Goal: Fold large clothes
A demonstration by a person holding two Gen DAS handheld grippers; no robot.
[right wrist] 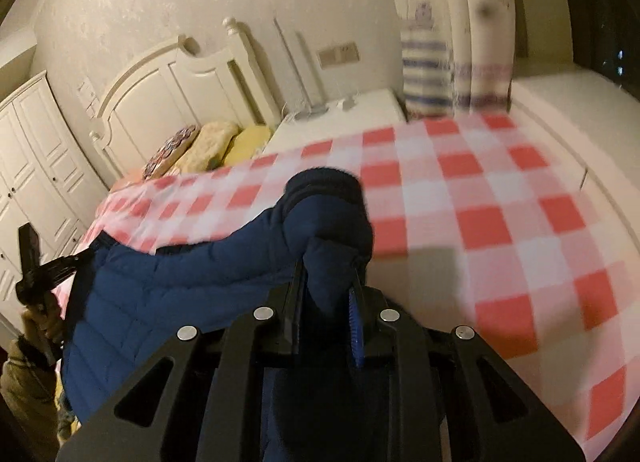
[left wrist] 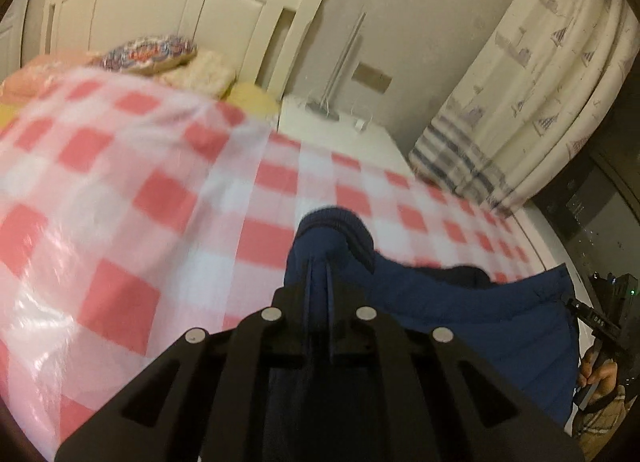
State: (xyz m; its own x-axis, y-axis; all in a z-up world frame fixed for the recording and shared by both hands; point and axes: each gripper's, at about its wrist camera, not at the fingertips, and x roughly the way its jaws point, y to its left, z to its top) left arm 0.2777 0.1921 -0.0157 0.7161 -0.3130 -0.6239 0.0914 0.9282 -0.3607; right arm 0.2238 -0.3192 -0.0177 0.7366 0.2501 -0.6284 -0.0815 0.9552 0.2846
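**Both claws clamped on the jacket cuffs**

While I look along the left gripper (left wrist: 319, 262), I see its jaws pinched nearly together on one sleeve of the navy puffer jacket (left wrist: 460, 302), the ribbed cuff (left wrist: 334, 222) poking out just past the fingertips. My right gripper (right wrist: 329, 270) has closed on the other sleeve, its jaws standing a little wider around bunched fabric, with that cuff (right wrist: 324, 186) likewise ahead of the tips. The jacket's body hangs between the two claws, above the pink-and-white checked bedspread (right wrist: 500, 198). I count one jacket, two cuffs, two grippers, three pillows (right wrist: 212, 146) by the white headboard (left wrist: 160, 2), and one patterned curtain (left wrist: 540, 82). Each wrist view catches the opposite hand (left wrist: 600, 378) at its edge.
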